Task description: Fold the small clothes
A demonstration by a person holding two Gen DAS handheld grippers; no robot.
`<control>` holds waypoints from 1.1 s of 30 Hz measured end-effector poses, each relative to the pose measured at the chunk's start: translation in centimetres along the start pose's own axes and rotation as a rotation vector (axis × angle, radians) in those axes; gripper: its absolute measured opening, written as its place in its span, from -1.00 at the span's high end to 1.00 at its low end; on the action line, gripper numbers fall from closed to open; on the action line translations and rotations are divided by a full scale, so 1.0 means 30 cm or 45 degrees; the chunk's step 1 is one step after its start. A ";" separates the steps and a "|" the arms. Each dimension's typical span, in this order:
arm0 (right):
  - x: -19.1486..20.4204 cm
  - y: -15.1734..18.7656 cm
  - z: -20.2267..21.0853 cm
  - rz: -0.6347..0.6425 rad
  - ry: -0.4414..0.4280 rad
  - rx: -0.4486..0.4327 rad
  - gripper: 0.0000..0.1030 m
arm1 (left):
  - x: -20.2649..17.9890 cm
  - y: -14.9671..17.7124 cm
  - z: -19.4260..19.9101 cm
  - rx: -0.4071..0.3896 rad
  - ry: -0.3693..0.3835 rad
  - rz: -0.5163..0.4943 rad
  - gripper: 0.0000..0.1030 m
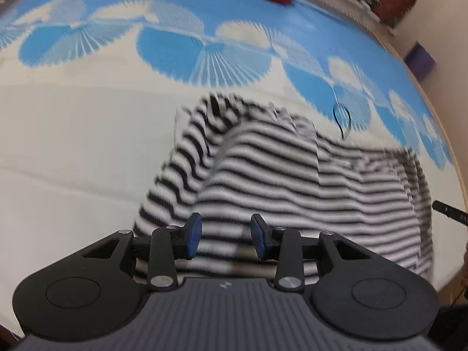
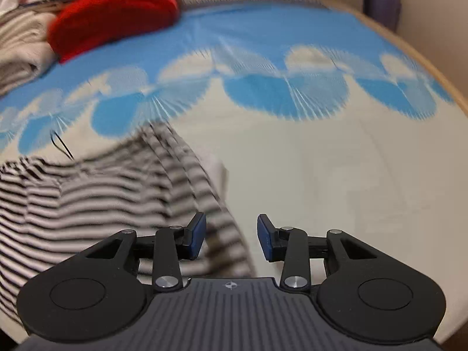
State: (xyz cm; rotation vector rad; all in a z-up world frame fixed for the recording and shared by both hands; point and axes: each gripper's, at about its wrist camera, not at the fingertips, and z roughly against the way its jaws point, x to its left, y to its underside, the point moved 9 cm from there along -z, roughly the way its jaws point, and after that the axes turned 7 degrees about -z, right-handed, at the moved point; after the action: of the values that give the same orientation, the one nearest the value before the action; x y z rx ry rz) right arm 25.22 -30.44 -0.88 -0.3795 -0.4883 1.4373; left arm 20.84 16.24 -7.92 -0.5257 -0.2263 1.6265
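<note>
Left gripper (image 1: 225,235): jaws partly open, blue pads apart, nothing pinched; they hung above the striped cloth, contact not clear.
Right gripper (image 2: 231,236): jaws partly open, nothing between the pads; it sat over the garment's right edge, one pad above stripes, the other above bare sheet.
Striped garment (image 1: 280,175): black-and-white, small, lying rumpled on the bed, a sleeve folded in at the left; blurred in both views.
Bedsheet (image 1: 73,146): cream, with blue fan pattern beyond the garment.
Red cloth (image 2: 117,14): at far edge, well apart.
</note>
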 end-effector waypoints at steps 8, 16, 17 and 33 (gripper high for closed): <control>0.116 -0.069 -0.152 0.114 0.079 -0.016 0.21 | 0.056 -0.100 -0.052 -0.057 -0.128 0.083 0.21; 0.094 -0.148 -0.240 0.010 0.127 -0.099 0.99 | 0.005 -0.148 -0.040 -0.133 -0.005 0.068 0.22; 0.082 -0.161 -0.237 -0.032 0.133 -0.119 0.98 | -0.020 -0.148 -0.045 -0.125 0.043 0.051 0.22; 0.169 -0.044 -0.063 -0.049 -0.276 0.050 0.18 | -0.143 -0.035 -0.109 0.070 0.186 -0.154 0.22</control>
State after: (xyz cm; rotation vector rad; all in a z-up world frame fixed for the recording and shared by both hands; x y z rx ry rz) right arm 27.67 -25.46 -1.32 -0.1827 -0.6378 1.4558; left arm 23.49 11.66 -9.45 -0.5755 -0.1025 1.4659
